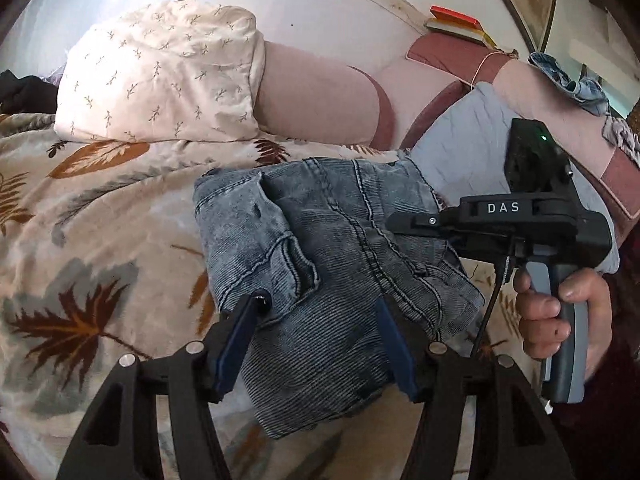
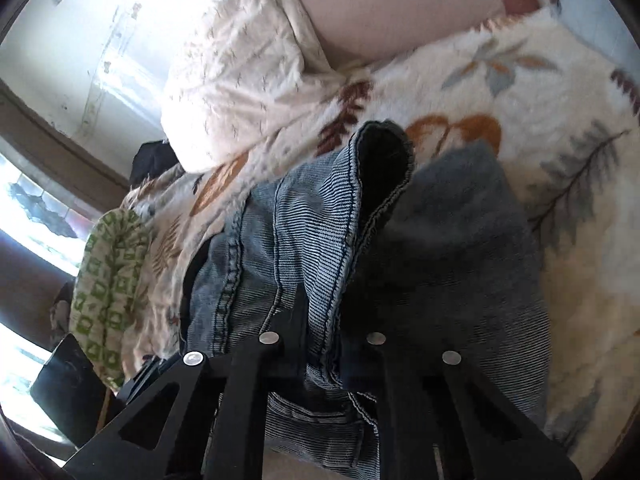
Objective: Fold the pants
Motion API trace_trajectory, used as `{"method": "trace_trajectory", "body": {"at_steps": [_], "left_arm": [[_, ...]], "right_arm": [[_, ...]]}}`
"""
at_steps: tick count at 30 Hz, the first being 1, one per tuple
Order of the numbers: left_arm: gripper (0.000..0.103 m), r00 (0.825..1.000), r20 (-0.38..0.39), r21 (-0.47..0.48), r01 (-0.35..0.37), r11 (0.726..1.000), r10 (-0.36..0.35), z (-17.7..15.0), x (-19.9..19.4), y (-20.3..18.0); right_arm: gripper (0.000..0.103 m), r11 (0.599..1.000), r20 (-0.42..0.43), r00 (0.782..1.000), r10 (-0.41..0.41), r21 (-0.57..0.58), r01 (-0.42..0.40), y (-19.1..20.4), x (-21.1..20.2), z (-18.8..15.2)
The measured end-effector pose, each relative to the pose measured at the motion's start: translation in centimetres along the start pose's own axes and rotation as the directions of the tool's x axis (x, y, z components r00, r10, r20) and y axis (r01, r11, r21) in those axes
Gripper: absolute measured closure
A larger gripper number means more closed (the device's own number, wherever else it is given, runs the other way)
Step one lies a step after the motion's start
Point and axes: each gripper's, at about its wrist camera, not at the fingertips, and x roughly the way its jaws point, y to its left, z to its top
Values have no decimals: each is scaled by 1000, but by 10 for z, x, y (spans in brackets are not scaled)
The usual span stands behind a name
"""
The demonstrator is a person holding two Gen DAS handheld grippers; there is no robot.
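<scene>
Grey-blue denim pants (image 1: 332, 264) lie folded in a compact bundle on a leaf-patterned blanket (image 1: 100, 240). My left gripper (image 1: 320, 312) is open, its blue fingers (image 1: 236, 344) spread over the near edge of the bundle, not closed on it. My right gripper (image 1: 408, 224) comes in from the right, held in a hand, its tip at the bundle's right side. In the right wrist view the right gripper (image 2: 324, 320) is shut on a fold of the pants (image 2: 312, 224), which drape over its fingers and hide the tips.
A cream pillow (image 1: 160, 72) and a pink bolster (image 1: 320, 100) lie behind the pants. A light blue cloth (image 1: 460, 148) is at the right, books (image 1: 456, 22) on the headboard. A green-patterned cloth (image 2: 108, 280) lies at the bed edge.
</scene>
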Motion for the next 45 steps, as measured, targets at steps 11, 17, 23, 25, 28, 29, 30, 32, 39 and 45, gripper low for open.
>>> {"method": "trace_trajectory", "body": {"at_steps": [11,17,23,25,28,29,30,32,39,45], "left_arm": [[38,1000,-4,137,13,991,-13,8,13,-59],[35,997,26,177,-81,981,78,19,-2,-57],[33,978,-62,177,-184,967,198,6,28,-34],[33,976,-66,187,-190,964,205,2,33,-34],[33,971,-77,195,-208,959,226,-4,39,-36],[32,970,-73,210,-214,954,233,-6,41,-38],[32,967,-70,235,-223,946,246,-8,42,-41],[33,966,-79,244,-221,944,246,-5,41,-43],[31,981,64,128,-190,973,183,59,3,-17],[31,960,-21,150,-272,950,278,92,71,1]], "right_arm": [[95,987,39,990,-134,98,129,-50,-11,15],[97,958,-32,960,-277,66,279,-73,21,10],[86,959,-27,962,-272,70,274,-73,12,7],[77,956,-29,960,-279,85,280,-70,2,7],[69,957,44,958,-284,73,280,-59,-20,14],[67,964,97,959,-265,54,261,-52,-31,16],[62,969,129,960,-248,41,244,-47,-37,17],[56,980,190,962,-196,13,197,-37,-46,18],[54,992,209,976,-63,-94,84,-14,-32,25],[54,995,147,989,-29,-94,43,-11,-15,24]]}}
